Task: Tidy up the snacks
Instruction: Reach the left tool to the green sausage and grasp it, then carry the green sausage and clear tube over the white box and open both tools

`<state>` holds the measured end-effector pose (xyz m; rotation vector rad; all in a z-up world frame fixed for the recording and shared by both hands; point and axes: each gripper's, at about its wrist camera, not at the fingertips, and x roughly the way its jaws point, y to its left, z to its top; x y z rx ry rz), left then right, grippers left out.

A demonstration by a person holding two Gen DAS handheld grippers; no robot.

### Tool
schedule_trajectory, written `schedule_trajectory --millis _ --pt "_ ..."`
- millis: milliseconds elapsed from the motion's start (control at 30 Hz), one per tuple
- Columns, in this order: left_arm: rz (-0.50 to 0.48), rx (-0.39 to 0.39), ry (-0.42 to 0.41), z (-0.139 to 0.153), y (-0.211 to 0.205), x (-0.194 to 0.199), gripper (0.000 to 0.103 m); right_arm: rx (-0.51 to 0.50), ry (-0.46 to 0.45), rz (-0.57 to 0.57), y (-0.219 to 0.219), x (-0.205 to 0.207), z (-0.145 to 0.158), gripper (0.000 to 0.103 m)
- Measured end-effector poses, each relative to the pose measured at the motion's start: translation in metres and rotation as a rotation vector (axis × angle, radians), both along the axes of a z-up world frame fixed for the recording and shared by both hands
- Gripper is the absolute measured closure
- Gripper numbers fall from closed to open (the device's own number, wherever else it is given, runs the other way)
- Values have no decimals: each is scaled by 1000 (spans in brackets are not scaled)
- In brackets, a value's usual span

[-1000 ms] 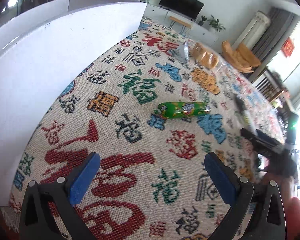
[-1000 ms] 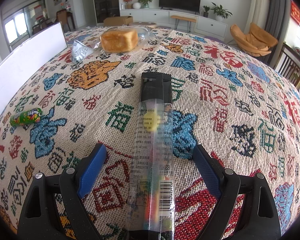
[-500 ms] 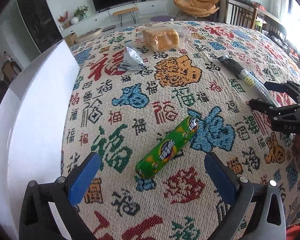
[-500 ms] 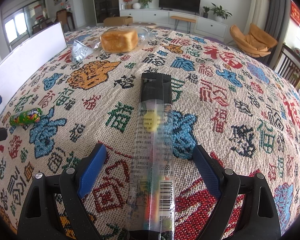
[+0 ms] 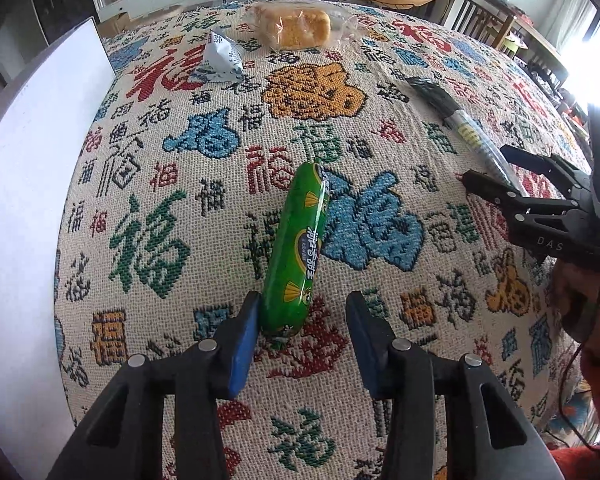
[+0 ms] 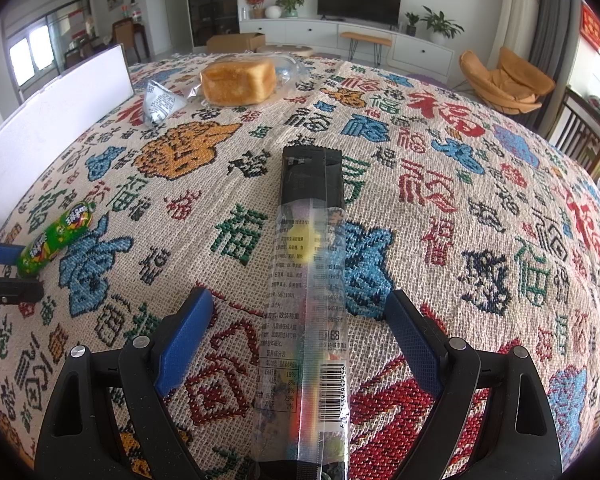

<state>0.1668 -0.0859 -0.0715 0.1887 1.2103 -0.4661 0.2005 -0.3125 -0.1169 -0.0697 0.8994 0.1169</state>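
Where a woven cloth (image 5: pixel 204 208) printed with coloured characters covered the surface, the holdings stood as follows. White board (image 5: pixel 24 184): upright along the left edge. Bread loaf (image 6: pixel 238 82) in clear wrap: at the far end. Long clear-and-black snack packet (image 6: pixel 310 280): lengthwise on the cloth, lying between the spread fingers of the right tool (image 6: pixel 296 328), which was released and touched it on neither side. Green sausage-shaped snack (image 5: pixel 296 252): flat on the cloth, its near end between the fingers of the left tool (image 5: pixel 300 344); the left pad (image 5: pixel 242 346) lay against its side, the right pad stood just apart, so the tool was partly closed but not clenched. Small silver-white pouch (image 5: pixel 220 56): near the loaf, beside the board.
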Motion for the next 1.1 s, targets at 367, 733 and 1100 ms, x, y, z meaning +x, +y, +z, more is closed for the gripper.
schedule_trajectory --millis 367,733,1100 --pt "163 24 -64 -1 -1 14 80 40 2 0 -6 -1 1 12" --pt "324 -268 -98 45 83 -55 80 207 287 42 -29 37 14 15" --pt "425 -432 -186 107 155 -95 80 236 299 35 -14 46 68 89"
